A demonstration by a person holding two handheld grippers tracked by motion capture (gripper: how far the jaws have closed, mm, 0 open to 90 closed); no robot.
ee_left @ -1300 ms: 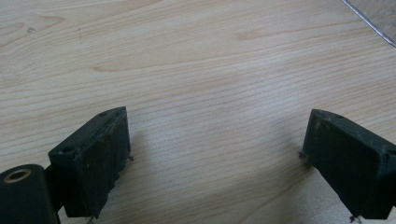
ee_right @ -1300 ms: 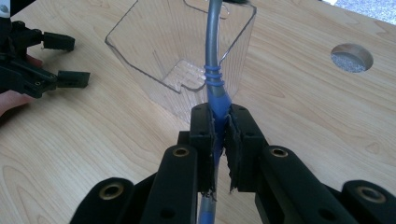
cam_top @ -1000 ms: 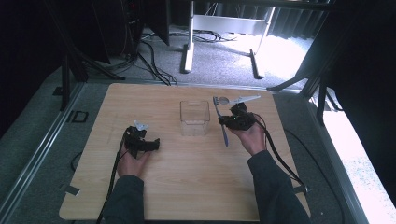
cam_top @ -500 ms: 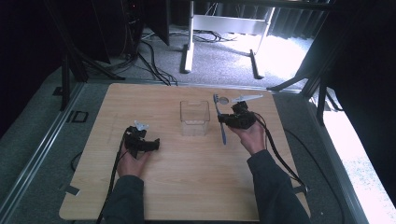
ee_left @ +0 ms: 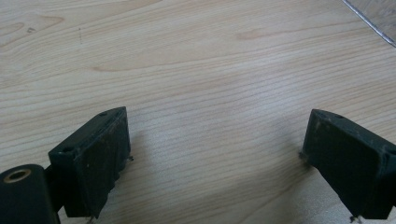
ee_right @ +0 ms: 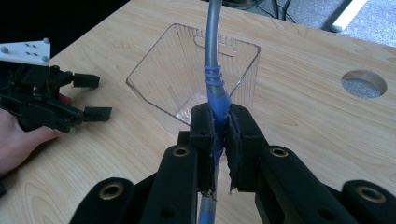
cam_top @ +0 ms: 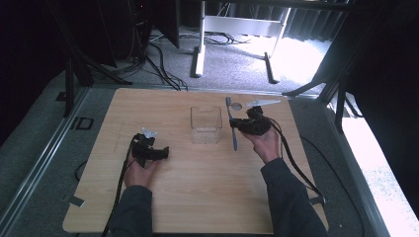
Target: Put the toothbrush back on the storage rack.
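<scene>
My right gripper [cam_top: 234,126] is shut on a blue and grey toothbrush [cam_top: 235,141], gripping its blue middle part. In the right gripper view the toothbrush [ee_right: 212,56] runs up from between the black jaws of the right gripper [ee_right: 218,114], across the mouth of a clear plastic box [ee_right: 159,70]. In the high view that box [cam_top: 206,124] stands at the table's middle, just left of the toothbrush. My left gripper [cam_top: 164,151] rests on the wood [ee_left: 201,70] at the front left, open and holding nothing; its jaws [ee_left: 215,154] stand wide apart. It also appears as the left gripper [ee_right: 99,97] beyond the box.
A round hole [cam_top: 237,105] pierces the wooden table [cam_top: 207,197] near its far edge, right of the box. Behind the table lie grey carpet, loose cables [cam_top: 158,59] and a white stand [cam_top: 232,24]. A metal rail runs along the left side.
</scene>
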